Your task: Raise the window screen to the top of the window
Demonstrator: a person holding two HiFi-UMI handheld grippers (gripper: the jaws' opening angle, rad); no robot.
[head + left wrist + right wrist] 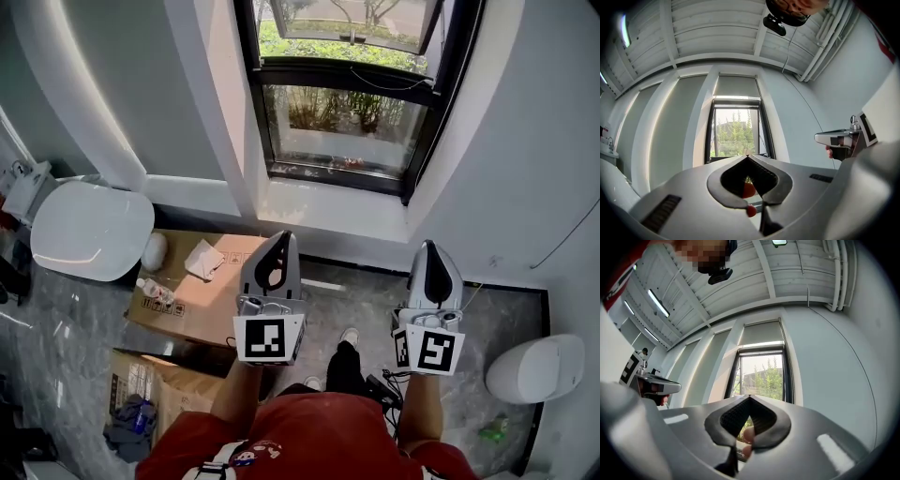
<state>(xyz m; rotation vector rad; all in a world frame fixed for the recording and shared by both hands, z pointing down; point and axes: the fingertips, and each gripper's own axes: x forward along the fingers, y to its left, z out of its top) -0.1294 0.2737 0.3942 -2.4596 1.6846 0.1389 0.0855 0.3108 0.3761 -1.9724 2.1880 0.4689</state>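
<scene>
While left tongs (281, 236) and right tongs (429, 246) are closed empty, the window (339, 127) lies ahead.

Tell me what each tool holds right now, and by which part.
Nothing is held. The left tool and the right tool are both shut with nothing between their jaws, short of the black-framed window.

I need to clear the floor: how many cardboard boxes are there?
2. One box lies left of the left gripper; the second box is below it, at lower left. Others may be hidden.
</scene>
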